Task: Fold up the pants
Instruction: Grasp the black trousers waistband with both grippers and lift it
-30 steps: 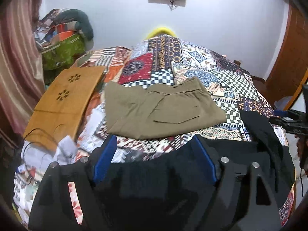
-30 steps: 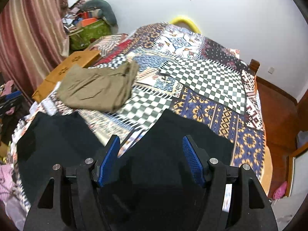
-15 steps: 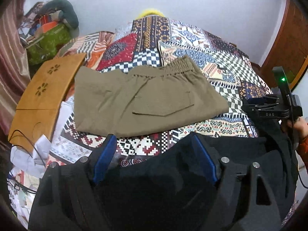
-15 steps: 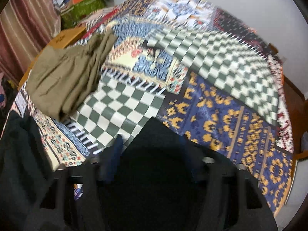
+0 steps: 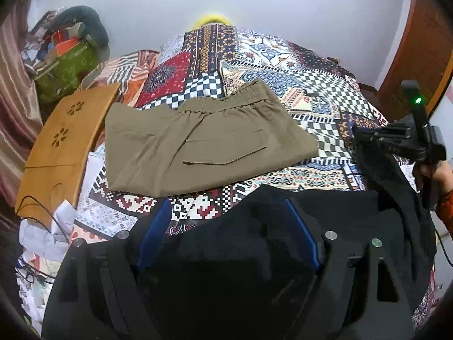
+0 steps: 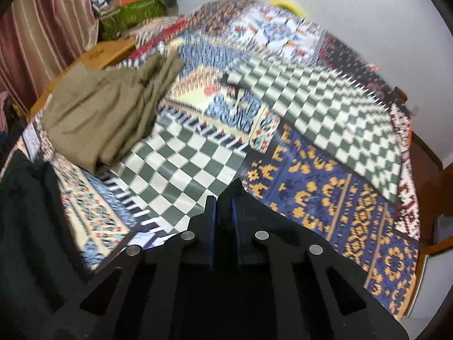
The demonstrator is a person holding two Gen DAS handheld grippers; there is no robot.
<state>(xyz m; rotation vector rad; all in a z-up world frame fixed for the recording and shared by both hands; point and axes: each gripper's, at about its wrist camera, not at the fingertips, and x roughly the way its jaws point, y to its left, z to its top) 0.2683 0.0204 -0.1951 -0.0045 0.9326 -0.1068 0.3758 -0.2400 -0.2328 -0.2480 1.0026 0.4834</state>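
A wooden lap tray (image 5: 65,147) lay at the bed's left edge, just beside folded olive pants (image 5: 198,144) on the patchwork bedspread (image 5: 320,90). The left tool (image 5: 226,235) stood wide open, black pants (image 5: 254,255) bunched between its fingers, ungripped. The right tool (image 6: 223,206) was clamped on the black pants' edge, lifting it.

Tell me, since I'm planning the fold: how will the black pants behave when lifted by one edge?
Probably floppy: the black pants already droop from the right tool, pinched shut on them. Likely to sag between grips, since cloth hangs slack across the left tool. Seemingly light.
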